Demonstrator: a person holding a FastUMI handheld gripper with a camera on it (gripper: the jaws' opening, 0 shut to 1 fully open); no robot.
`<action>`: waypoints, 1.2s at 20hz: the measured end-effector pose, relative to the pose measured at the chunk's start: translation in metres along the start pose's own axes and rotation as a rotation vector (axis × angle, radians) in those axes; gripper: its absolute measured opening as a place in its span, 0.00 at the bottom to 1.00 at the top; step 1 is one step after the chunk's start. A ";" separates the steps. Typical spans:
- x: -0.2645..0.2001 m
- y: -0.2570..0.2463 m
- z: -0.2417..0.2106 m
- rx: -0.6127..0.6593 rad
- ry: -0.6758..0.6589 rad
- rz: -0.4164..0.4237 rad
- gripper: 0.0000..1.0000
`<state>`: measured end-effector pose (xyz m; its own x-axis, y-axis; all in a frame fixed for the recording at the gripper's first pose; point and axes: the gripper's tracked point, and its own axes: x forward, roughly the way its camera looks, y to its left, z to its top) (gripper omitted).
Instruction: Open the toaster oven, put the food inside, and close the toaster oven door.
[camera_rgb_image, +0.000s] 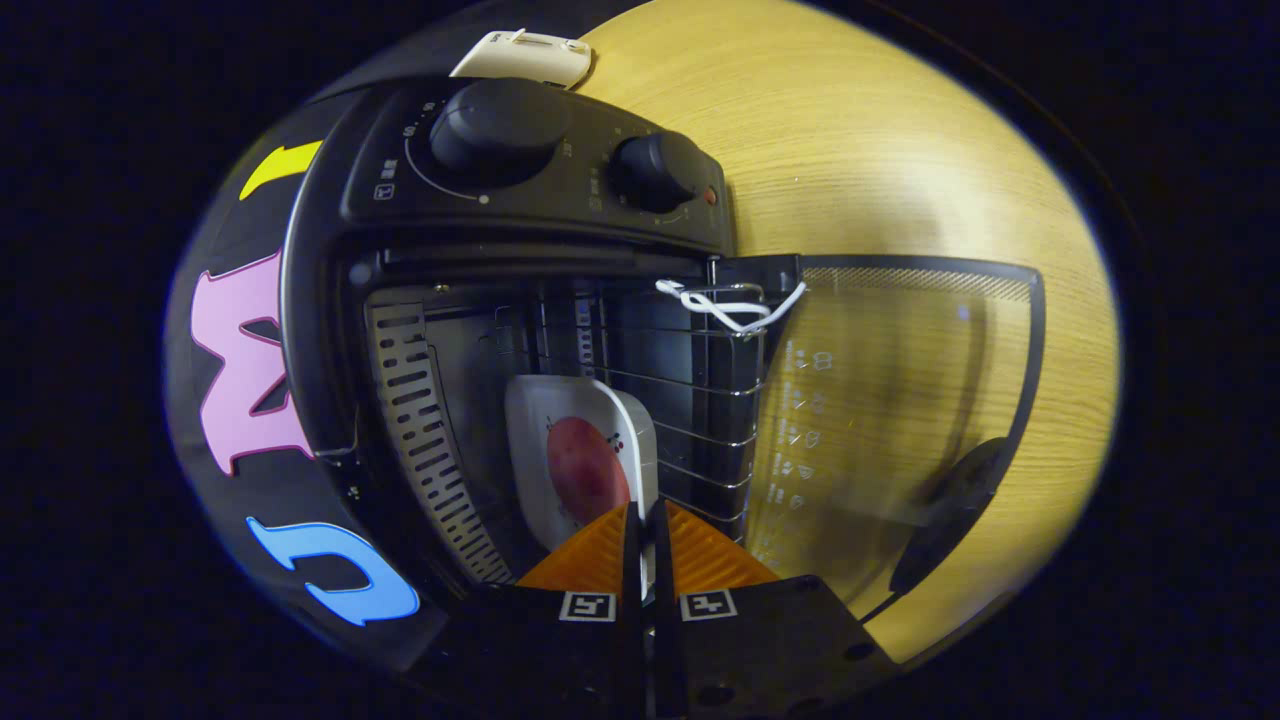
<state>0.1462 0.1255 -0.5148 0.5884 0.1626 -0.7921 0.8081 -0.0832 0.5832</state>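
At the far left I noted the toaster oven (520, 200), its view rolled sideways, with two control knobs (500, 130) on the panel and a slotted inner wall (420, 440) beside the open cavity. Inside the cavity stood a wire rack (700, 400), and on it lay a white tray (580, 440) carrying the reddish food (585, 470). The claw (645, 530) was pressed nearly together on the tray's near rim, so I judged it to be pinching that rim, with the food just beyond the fingers. A white cord (730, 305) was tied to the rack's edge. To the right, the glass door (900, 420) lay fully open over the wooden surface (850, 130), its dark handle (945, 515) at the outer edge.

Assessment: the tray looked rigid, light and smooth, hence liable to slip or tilt under an edge grip; the food rested loose and could slide. The door looked stiff and hinged, best taken by its handle for closing. Glass warrants gentle contact.
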 end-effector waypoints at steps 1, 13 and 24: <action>0.004 0.000 -0.005 0.017 0.012 -0.004 0.10; -0.101 -0.020 0.002 -0.432 0.092 0.015 1.00; -0.167 -0.089 -0.013 -1.255 0.161 -0.065 0.98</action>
<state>-0.0245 0.1182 -0.4318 0.4674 0.2555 -0.8463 0.2004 0.9018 0.3829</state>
